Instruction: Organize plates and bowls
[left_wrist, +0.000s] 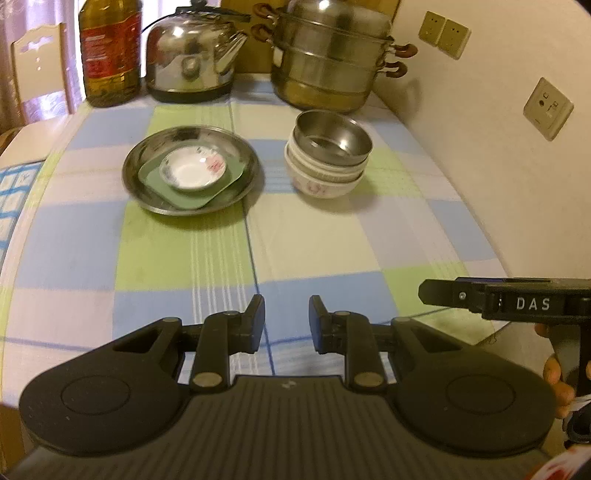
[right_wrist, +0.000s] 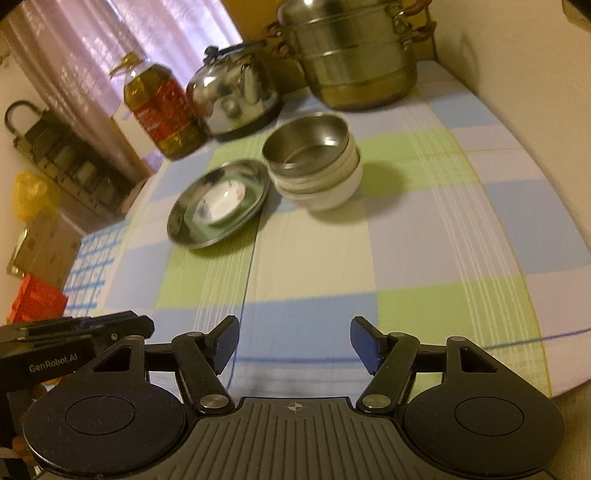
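Observation:
A steel plate (left_wrist: 142, 184) lies on the checked tablecloth, holding a green square plate (left_wrist: 157, 182) with a small white dish (left_wrist: 192, 171) on top. Right of it stands a stack of white bowls (left_wrist: 325, 186) with a steel bowl (left_wrist: 334, 138) nested on top. My left gripper (left_wrist: 286, 308) hovers over the near cloth, open and empty, well short of the dishes. In the right wrist view the steel plate (right_wrist: 184, 230), white dish (right_wrist: 221, 203), white bowls (right_wrist: 332, 194) and steel bowl (right_wrist: 306, 142) lie ahead. My right gripper (right_wrist: 295, 330) is open wider, empty.
At the back stand an oil bottle (left_wrist: 110, 51), a steel kettle (left_wrist: 192, 55) and a tiered steamer pot (left_wrist: 332, 59). A wall with sockets (left_wrist: 548, 109) bounds the right side. The table edge and a chair (left_wrist: 37, 62) are on the left. A hand (left_wrist: 554, 373) holds the right gripper's body.

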